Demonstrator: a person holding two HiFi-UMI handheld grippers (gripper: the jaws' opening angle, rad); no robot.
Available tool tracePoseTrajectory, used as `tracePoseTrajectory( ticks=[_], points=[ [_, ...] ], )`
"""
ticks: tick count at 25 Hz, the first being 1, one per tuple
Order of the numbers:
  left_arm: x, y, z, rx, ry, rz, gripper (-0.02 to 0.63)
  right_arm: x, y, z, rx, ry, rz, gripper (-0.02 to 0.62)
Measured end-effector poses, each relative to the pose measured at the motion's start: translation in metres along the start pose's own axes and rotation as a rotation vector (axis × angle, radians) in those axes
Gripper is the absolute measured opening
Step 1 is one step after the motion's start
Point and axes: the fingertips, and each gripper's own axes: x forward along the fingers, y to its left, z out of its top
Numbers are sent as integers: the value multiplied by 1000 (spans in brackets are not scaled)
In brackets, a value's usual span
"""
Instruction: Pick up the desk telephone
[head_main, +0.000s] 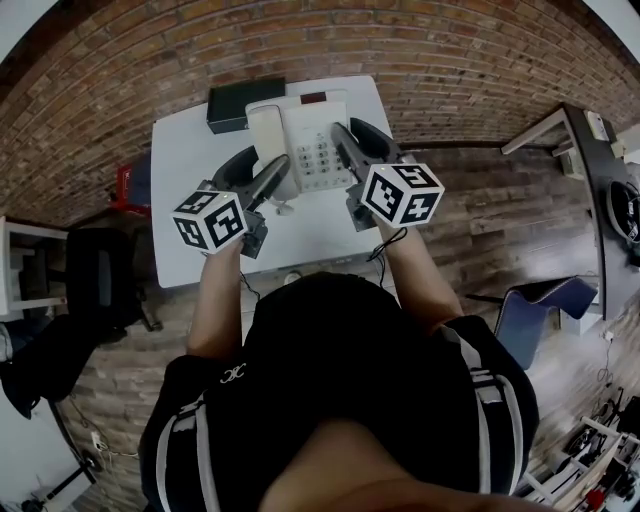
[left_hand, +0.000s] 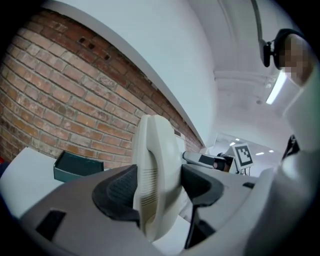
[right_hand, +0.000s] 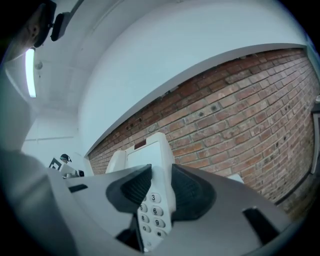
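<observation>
left tool (left_hand: 159, 192) clamps the desk telephone (head_main: 305, 140) at its handset side, right tool (right_hand: 157, 189) at its keypad edge; it sits between them, above the worktop (head_main: 190, 160). lifting looks in hand; next, raise both evenly.

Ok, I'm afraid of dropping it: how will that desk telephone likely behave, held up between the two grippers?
Probably stiff: the desk telephone shows no flex with the right gripper clamped beside its keypad. Its smooth plastic may slip. The left gripper grips the handset, a separate piece that could shift off the body if tilted.
</observation>
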Motion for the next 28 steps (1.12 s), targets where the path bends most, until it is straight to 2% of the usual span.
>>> tracePoseTrajectory(
  ticks=[6,9,28],
  points=[
    [-14,-27,31,134,-71,-9,278,-20,19,34,-64,-111,23,107],
    [-15,-31,37,180,-81,-6,278,-23,22,40,-80,-141,34,107],
    [-10,-27,25,164,-46,-1,278,-22,14,28,-46,-113,23,107]
  ],
)
